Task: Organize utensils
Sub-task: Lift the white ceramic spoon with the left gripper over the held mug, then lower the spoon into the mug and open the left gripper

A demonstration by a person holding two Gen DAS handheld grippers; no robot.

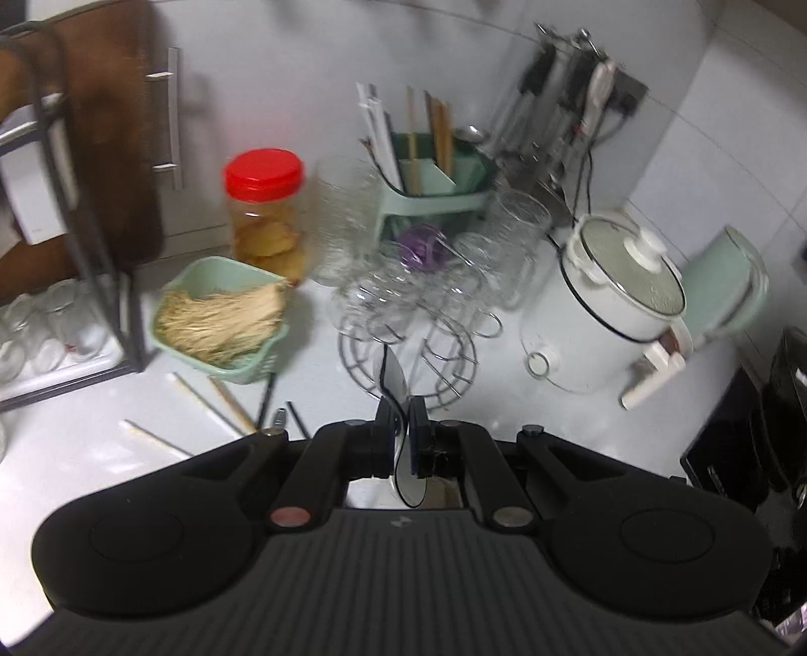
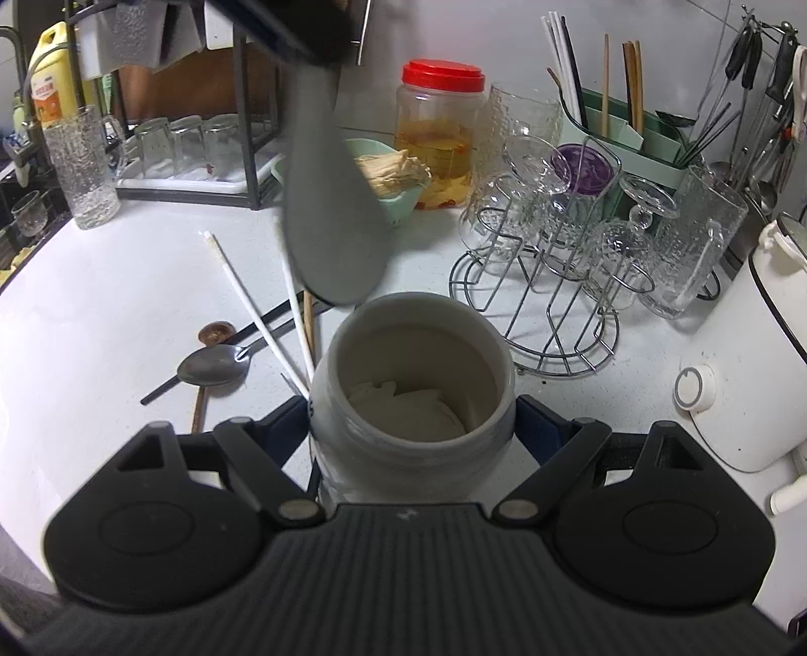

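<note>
My left gripper (image 1: 403, 419) is shut on a thin grey spatula (image 1: 396, 383), which I see edge-on between the pads. In the right wrist view the same grey spatula (image 2: 333, 217) hangs blade-down from the left gripper (image 2: 302, 30) at the top, just above and behind a white jar (image 2: 413, 363). My right gripper (image 2: 413, 421) is shut on that jar, which stands upright with crumpled white paper inside. Loose on the counter to the left lie a metal spoon (image 2: 214, 366), a wooden spoon (image 2: 216, 333), white chopsticks (image 2: 257, 313) and black chopsticks (image 2: 262, 323).
A green utensil caddy (image 2: 630, 136) with chopsticks stands at the back right, behind a wire rack of glasses (image 2: 555, 282). A red-lidded jar (image 2: 439, 136) and a green basket (image 1: 222, 313) sit behind. A white cooker (image 2: 771, 353) is at the right, a dish rack (image 2: 202, 166) at the left.
</note>
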